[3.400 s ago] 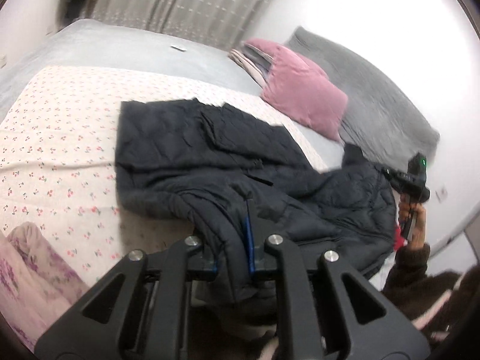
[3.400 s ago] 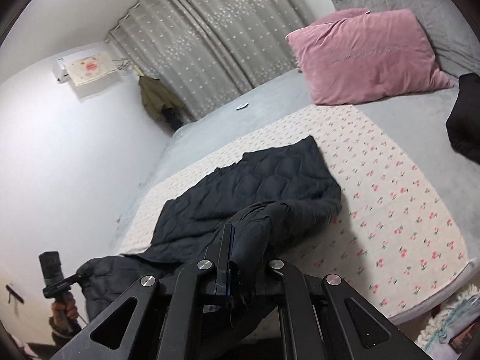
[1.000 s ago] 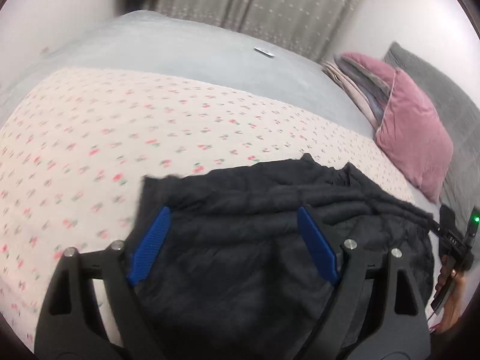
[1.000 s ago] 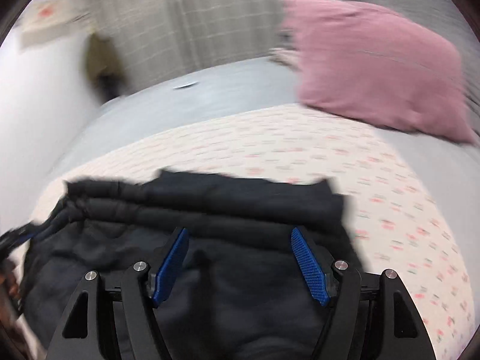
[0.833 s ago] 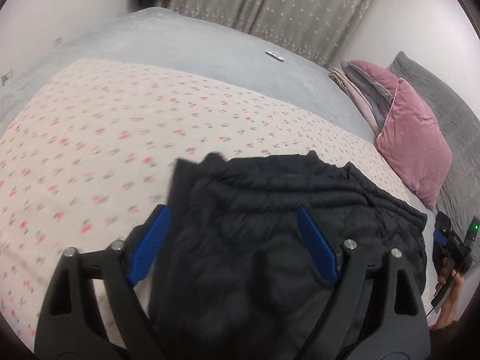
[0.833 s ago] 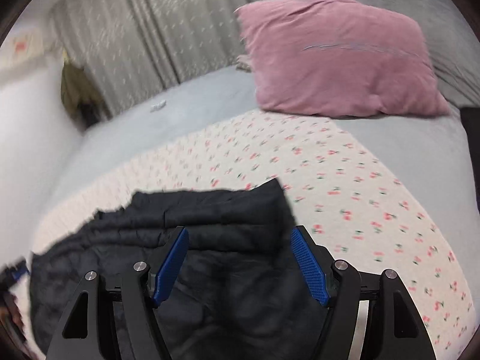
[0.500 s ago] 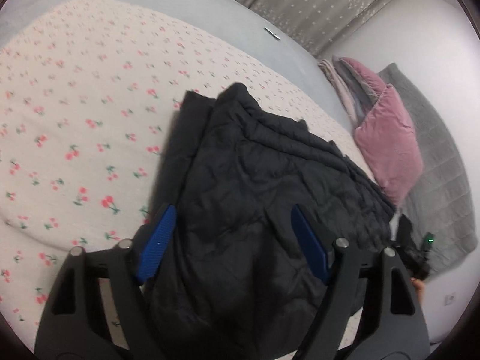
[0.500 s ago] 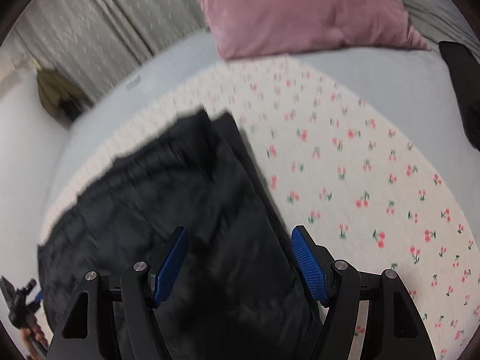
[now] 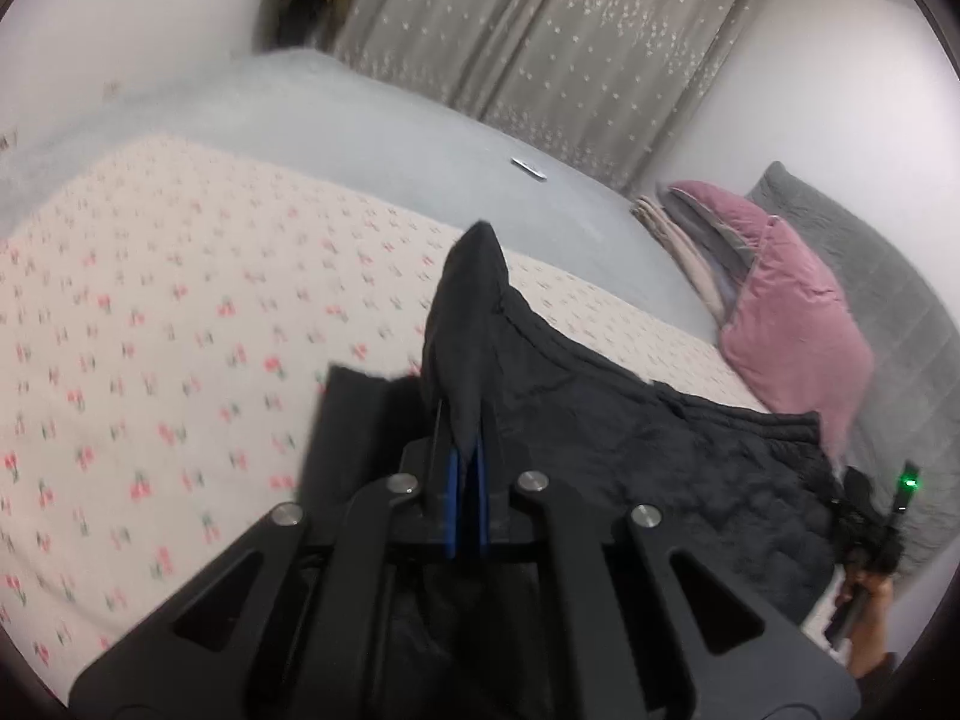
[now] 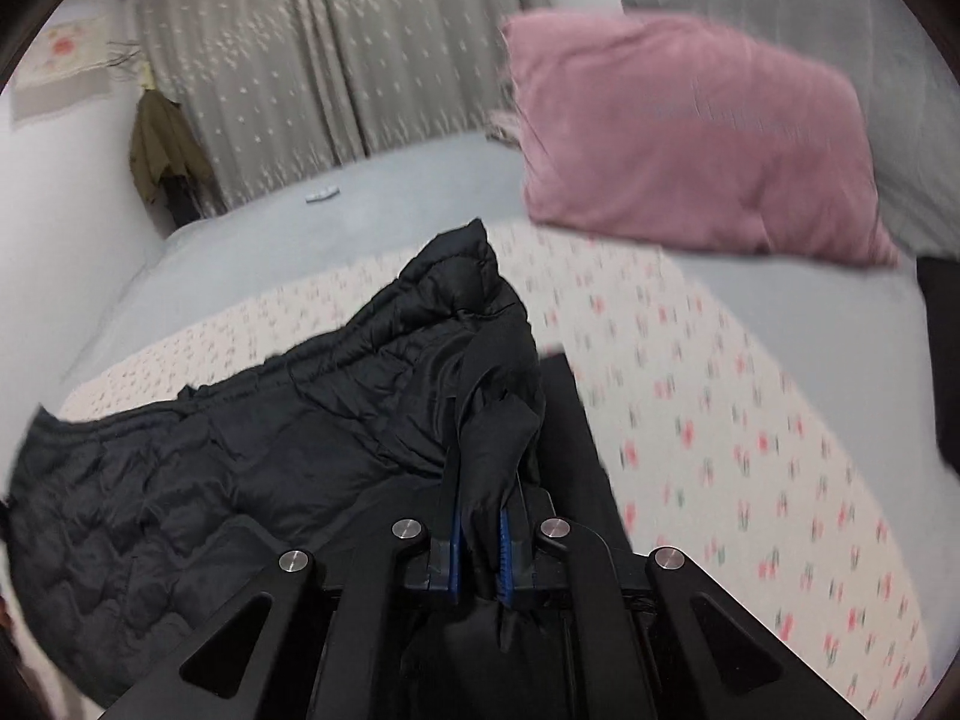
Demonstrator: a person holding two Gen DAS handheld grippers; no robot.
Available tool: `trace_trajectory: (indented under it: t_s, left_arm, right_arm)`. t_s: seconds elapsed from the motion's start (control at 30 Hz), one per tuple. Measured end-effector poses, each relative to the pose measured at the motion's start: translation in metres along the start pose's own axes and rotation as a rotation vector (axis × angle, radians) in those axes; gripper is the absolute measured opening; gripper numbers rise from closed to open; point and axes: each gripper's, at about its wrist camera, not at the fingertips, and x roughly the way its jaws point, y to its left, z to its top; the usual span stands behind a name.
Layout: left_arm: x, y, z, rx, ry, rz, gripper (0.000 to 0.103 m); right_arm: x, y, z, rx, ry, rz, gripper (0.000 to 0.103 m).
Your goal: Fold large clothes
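A black quilted jacket (image 9: pixel 690 450) lies on the cherry-print sheet (image 9: pixel 180 312) of a bed. My left gripper (image 9: pixel 465 456) is shut on a corner of the jacket, and that fold stands up in a peak in front of it. My right gripper (image 10: pixel 480 510) is shut on another bunched edge of the jacket (image 10: pixel 240 450), which spreads out to its left. In the left wrist view the right gripper (image 9: pixel 888 516) shows at the far right edge, in a hand.
A pink pillow (image 10: pixel 690 144) and a grey pillow (image 9: pixel 870 276) lie at the head of the bed. A grey blanket (image 9: pixel 360 138) with a small white object (image 9: pixel 528 168) covers the far side. Grey curtains (image 10: pixel 336 54) hang behind. A dark item (image 10: pixel 939 348) lies at the right.
Both grippers were open above the jacket half a second ago. They have now shut on its edge and lifted the fabric, and the view has tilted up toward the curtains.
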Motion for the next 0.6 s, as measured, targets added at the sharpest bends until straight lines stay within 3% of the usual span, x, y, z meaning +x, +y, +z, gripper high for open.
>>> trace_trajectory:
  t_s: [0.1, 0.17, 0.3, 0.33, 0.4, 0.43, 0.47, 0.5, 0.6]
  left_arm:
    - [0.045, 0.009, -0.006, -0.001, 0.088, 0.089, 0.006]
    - [0.064, 0.014, -0.016, 0.009, 0.140, 0.131, 0.015]
    - [0.044, 0.004, -0.013, 0.047, 0.074, 0.210, 0.021]
    - [0.036, -0.004, -0.009, 0.065, 0.052, 0.213, 0.027]
    - [0.022, -0.021, 0.000, 0.100, 0.008, 0.201, 0.049]
    - [0.018, -0.032, 0.005, 0.120, -0.016, 0.185, 0.067]
    - [0.015, -0.045, 0.008, 0.144, -0.033, 0.157, 0.078]
    - [0.016, -0.054, 0.010, 0.159, -0.034, 0.132, 0.079]
    - [0.035, -0.066, 0.007, 0.172, 0.029, 0.050, 0.079]
  right_arm:
    - [0.036, -0.003, -0.002, 0.019, 0.050, -0.049, 0.010]
    - [0.053, -0.005, -0.010, 0.015, 0.077, -0.077, 0.015]
    - [0.049, -0.006, -0.011, 0.001, 0.074, -0.121, 0.029]
    - [0.039, -0.006, -0.003, 0.021, 0.055, -0.140, 0.031]
    - [0.019, -0.002, 0.007, 0.055, -0.007, -0.121, 0.034]
    - [0.010, 0.006, 0.012, 0.055, -0.030, -0.098, 0.036]
    - [0.005, 0.013, 0.015, 0.046, -0.044, -0.080, 0.047]
    - [0.000, 0.026, 0.018, 0.021, -0.060, -0.048, 0.062]
    - [0.002, 0.075, 0.016, -0.100, -0.064, 0.070, 0.068]
